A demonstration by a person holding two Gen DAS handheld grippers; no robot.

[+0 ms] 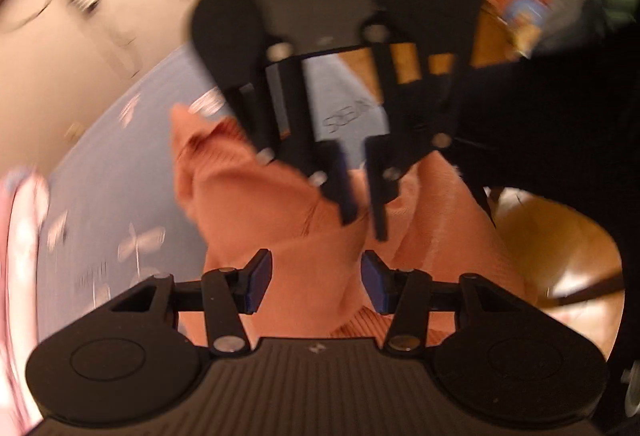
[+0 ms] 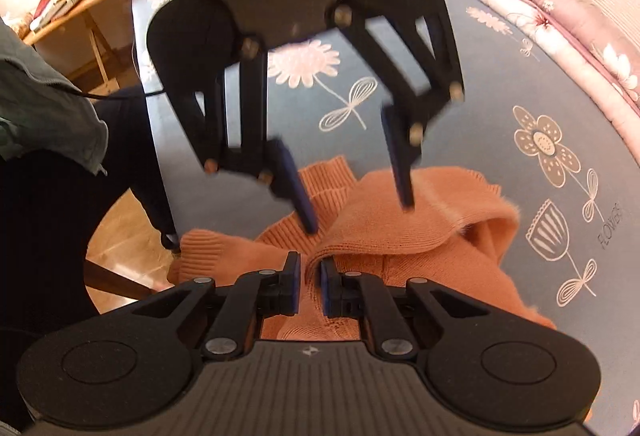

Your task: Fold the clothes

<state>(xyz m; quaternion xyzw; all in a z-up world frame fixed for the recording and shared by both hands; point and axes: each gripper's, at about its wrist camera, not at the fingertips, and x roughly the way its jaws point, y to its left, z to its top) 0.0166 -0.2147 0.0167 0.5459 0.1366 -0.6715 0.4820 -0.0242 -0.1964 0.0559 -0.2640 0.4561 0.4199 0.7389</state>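
An orange knit sweater (image 2: pixel 420 236) lies crumpled on a blue flowered bedsheet (image 2: pixel 480 76). My right gripper (image 2: pixel 311 286) is shut on a fold of it, with the ribbed knit pinched in the narrow gap between its blue pads. In the left wrist view the right gripper (image 1: pixel 362 212) shows fingers nearly together on the sweater (image 1: pixel 280 204). My left gripper (image 1: pixel 316 282) is open at middle width, with bunched knit lying between and below its pads. From the right wrist view, the left gripper (image 2: pixel 356 214) straddles a raised fold, its tips at the cloth.
A pink quilt (image 2: pixel 540 16) runs along the sheet's far edge. Wooden floor (image 1: pixel 560 236) and a small cluttered wooden table (image 2: pixel 80 16) lie past the bed's edge. The person's dark clothing (image 2: pixel 40 216) and a grey-green garment (image 2: pixel 40 108) are at the left.
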